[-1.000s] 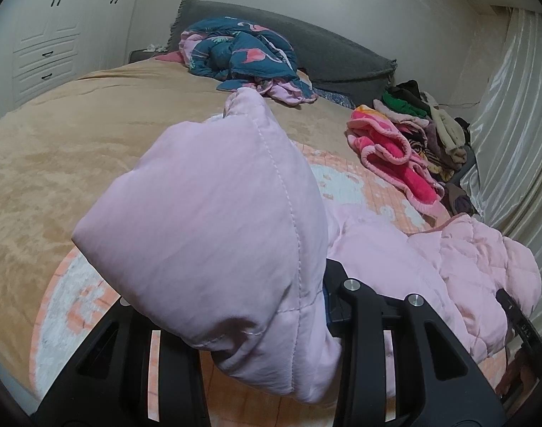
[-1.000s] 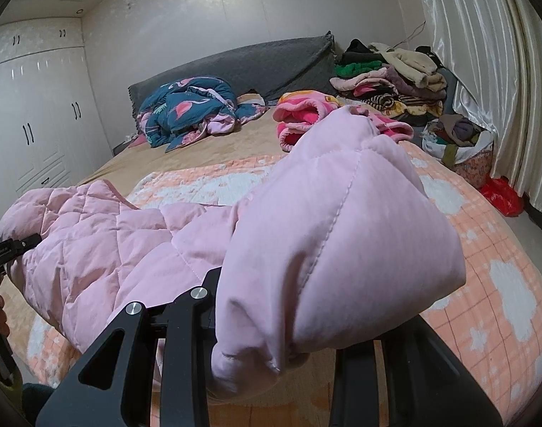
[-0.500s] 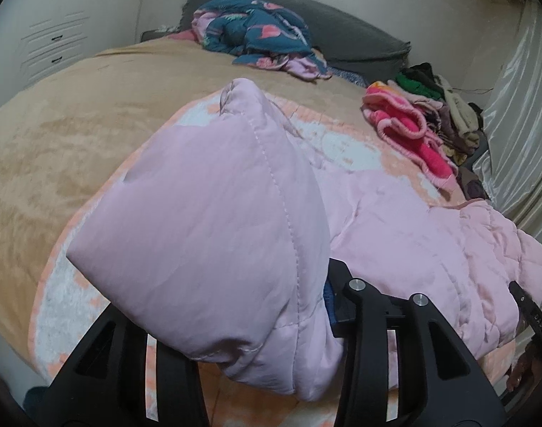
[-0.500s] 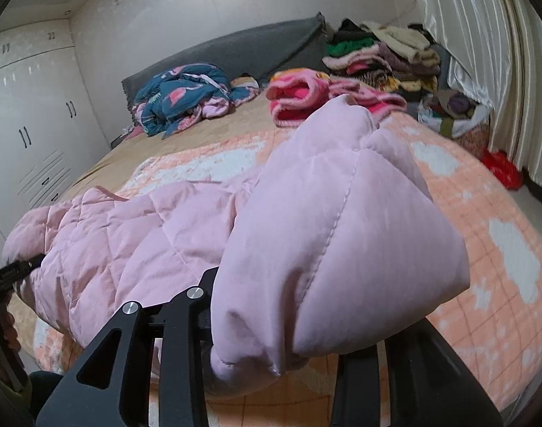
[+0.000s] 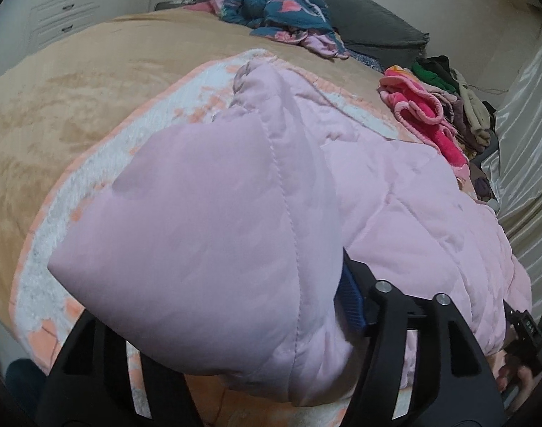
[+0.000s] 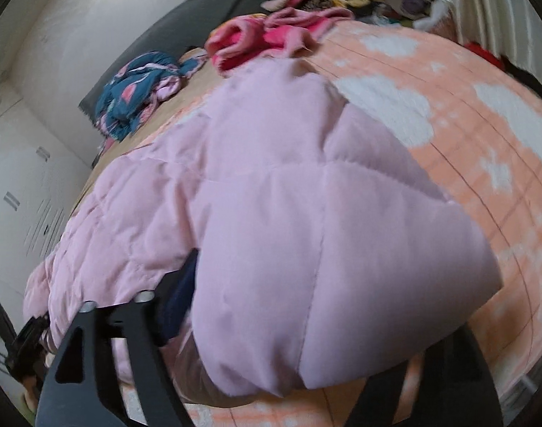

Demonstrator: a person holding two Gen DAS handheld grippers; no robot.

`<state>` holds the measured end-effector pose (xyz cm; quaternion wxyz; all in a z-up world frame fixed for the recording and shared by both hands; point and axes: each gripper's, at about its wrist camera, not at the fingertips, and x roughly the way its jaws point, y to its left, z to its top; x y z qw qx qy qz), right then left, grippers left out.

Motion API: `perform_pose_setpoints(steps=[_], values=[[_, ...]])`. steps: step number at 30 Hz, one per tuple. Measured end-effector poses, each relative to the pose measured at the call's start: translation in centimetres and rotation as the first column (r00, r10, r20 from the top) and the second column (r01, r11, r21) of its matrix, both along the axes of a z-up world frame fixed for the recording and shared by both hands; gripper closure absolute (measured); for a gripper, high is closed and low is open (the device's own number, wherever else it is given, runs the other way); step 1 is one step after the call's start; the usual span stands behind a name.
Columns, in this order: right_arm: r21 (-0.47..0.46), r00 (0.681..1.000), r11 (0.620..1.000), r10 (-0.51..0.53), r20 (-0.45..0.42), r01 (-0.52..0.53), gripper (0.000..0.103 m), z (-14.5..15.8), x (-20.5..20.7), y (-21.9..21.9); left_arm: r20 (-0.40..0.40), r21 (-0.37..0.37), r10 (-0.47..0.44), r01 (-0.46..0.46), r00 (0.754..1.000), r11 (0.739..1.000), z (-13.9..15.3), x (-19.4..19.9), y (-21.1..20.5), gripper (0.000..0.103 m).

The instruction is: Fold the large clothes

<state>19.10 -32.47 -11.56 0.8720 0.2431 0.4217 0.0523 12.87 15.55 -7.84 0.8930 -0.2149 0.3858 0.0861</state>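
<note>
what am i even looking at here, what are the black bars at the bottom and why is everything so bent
These are two views from small fisheye cameras, which curve everything. A person holds a two-finger gripper in each hand, and each camera looks forward along its own fingers; those are the black bars. One picture is from the left gripper, the other from the right gripper. Both look across a bed with a peach and white blanket. Spread on it is a pink quilted jacket, and a puffy part of it sits between each gripper's fingers. Both sets of jaws have just been opening, so the jacket looks released onto the bed. Farther back lie a blue patterned garment and a pile of clothes.
</note>
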Motion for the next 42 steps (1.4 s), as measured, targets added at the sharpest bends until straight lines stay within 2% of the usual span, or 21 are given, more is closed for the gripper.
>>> perform_pose_setpoints(steps=[1, 6, 12, 18, 24, 30, 37, 42], values=[[0.006, 1.0, 1.0, -0.012, -0.009, 0.012, 0.008, -0.2, -0.1, -0.3, -0.006, -0.017, 0.007, -0.007, 1.0, 1.0, -0.1, -0.2, 0.3, 0.04], [0.031, 0.999, 0.999, -0.027, -0.033, 0.028, 0.005, -0.6, -1.5, -1.7, -0.032, -0.05, 0.03, -0.032, 0.999, 0.998, -0.3, -1.6, 1.3, 0.022], [-0.013, 0.999, 0.999, -0.043, -0.013, 0.043, 0.004, 1.0, -4.3, -3.2, -0.027, -0.014, 0.041, -0.041, 0.999, 0.999, 1.1, -4.1, 1.8, 0.015], [-0.083, 0.995, 0.994, -0.06, 0.08, 0.066, 0.004, 4.3, -7.7, -3.8, 0.032, 0.048, 0.051, -0.053, 0.998, 0.997, 4.2, -6.9, 1.9, 0.01], [-0.14, 0.979, 0.989, -0.017, 0.203, 0.046, 0.004, 9.2, -10.5, -3.6, 0.13, 0.116, 0.029, -0.044, 0.991, 0.992, 8.8, -9.1, 0.2, 0.009], [-0.206, 0.943, 0.978, 0.085, 0.322, -0.018, 0.004, 14.2, -13.2, -1.2, 0.2, 0.169, -0.03, -0.004, 0.979, 0.986, 11.9, -10.5, -2.5, 0.009], [-0.266, 0.906, 0.96, 0.19, 0.378, -0.09, 0.004, 17.1, -15.3, 1.5, 0.226, 0.211, -0.101, 0.053, 0.969, 0.976, 13.2, -11.8, -4.7, 0.009], [-0.283, 0.889, 0.947, 0.257, 0.378, -0.153, 0.004, 17.5, -16.9, 4.3, 0.221, 0.21, -0.161, 0.114, 0.962, 0.971, 12.9, -12.7, -6.5, 0.009]])
